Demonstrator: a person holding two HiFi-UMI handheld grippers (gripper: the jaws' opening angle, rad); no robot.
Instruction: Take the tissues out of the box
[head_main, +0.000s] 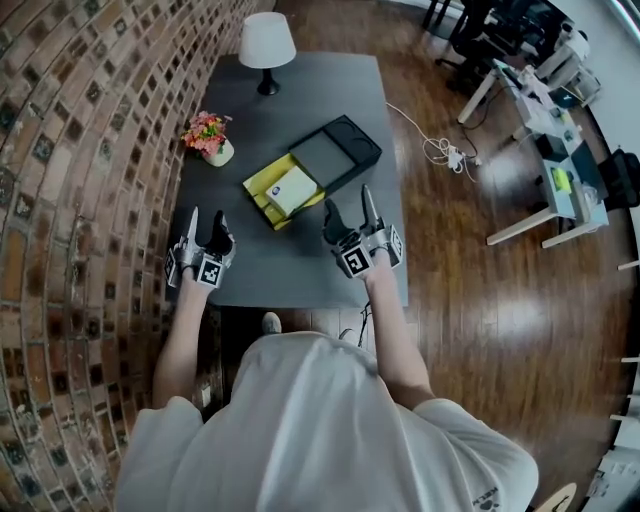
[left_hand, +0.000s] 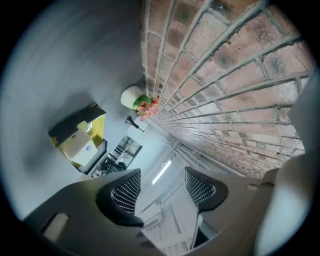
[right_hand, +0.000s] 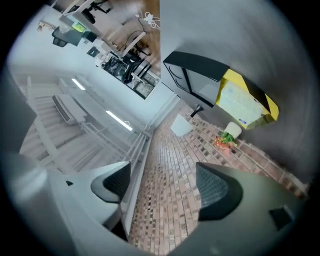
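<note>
Yellow box (head_main: 258, 185) (open) on grey table (head_main: 300, 100)

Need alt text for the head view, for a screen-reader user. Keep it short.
A person at a dark table holds the left claw and right claw, both open and empty, short of an open yellow box with a white tissue pack in it. A black lid lies beside the box; flowers and a lamp stand by the brick wall.

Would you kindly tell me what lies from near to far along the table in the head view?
Right gripper → yellow box → black lid → white lamp.
</note>
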